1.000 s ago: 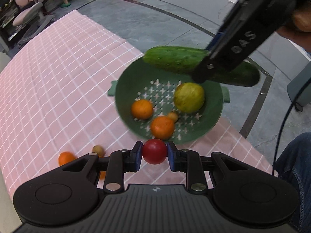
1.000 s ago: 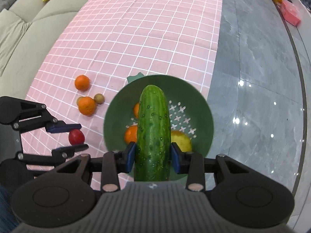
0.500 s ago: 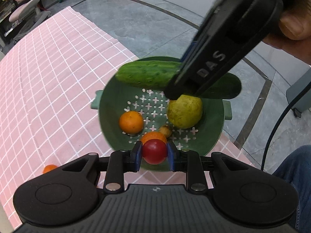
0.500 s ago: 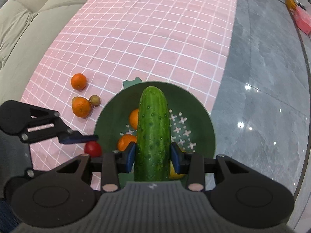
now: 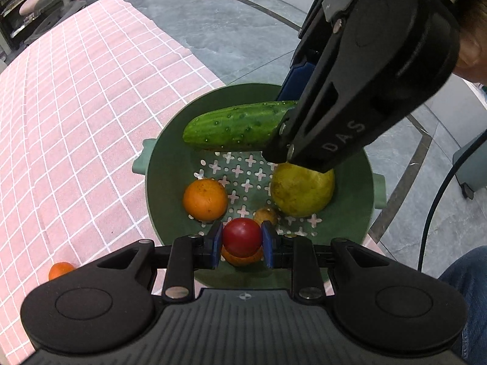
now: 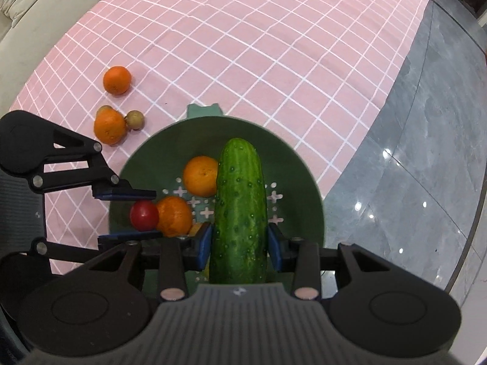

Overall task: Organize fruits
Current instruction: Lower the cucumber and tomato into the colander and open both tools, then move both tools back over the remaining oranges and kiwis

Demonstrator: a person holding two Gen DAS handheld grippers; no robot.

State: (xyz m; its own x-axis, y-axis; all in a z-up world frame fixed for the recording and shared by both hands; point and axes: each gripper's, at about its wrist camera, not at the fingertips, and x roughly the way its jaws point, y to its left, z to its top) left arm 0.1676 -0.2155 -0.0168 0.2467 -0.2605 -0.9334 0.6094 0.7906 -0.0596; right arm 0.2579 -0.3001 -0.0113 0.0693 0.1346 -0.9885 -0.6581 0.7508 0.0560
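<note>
While the left gripper clamps one red tomato over the near rim of the green colander, the right gripper grips one cucumber, dark green and bumpy, above the colander's far side. Inside lie two oranges, one yellow-green pear and one small brown fruit. On the pink checked cloth beside the colander sit two more oranges and two small brown fruits, one half hidden.

cucumber's near end hidden, pear part-covered
</note>
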